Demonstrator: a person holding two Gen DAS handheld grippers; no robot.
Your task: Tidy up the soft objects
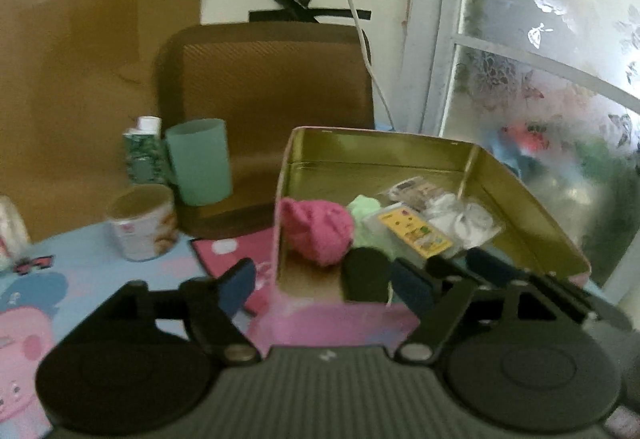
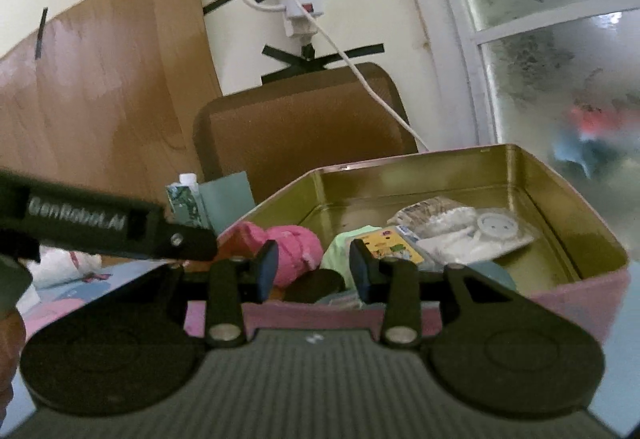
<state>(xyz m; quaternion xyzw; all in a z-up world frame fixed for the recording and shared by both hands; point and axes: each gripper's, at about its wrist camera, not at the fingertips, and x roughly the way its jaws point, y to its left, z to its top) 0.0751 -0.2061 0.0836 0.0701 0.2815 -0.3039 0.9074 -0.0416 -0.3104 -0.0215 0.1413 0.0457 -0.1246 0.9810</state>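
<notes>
A pink tin box (image 1: 532, 199) with a gold inside stands open on the table. In it lie a pink knitted soft piece (image 1: 318, 231), a light green soft piece (image 1: 366, 209), a yellow packet (image 1: 416, 233) and a clear bag of white items (image 1: 464, 217). My left gripper (image 1: 324, 285) is open at the box's near left corner, one finger outside, one over the rim. My right gripper (image 2: 314, 271) is open just over the near rim (image 2: 580, 287), above a dark round object (image 2: 316, 287), in front of the pink piece (image 2: 294, 249) and green piece (image 2: 340, 245).
Left of the box stand a green cup (image 1: 200, 161), a patterned carton (image 1: 144, 155) and a printed round tin (image 1: 142, 223). A brown chair back (image 1: 264, 79) is behind the table. A pink mat (image 1: 236, 251) lies on the cartoon tablecloth. A window is at right.
</notes>
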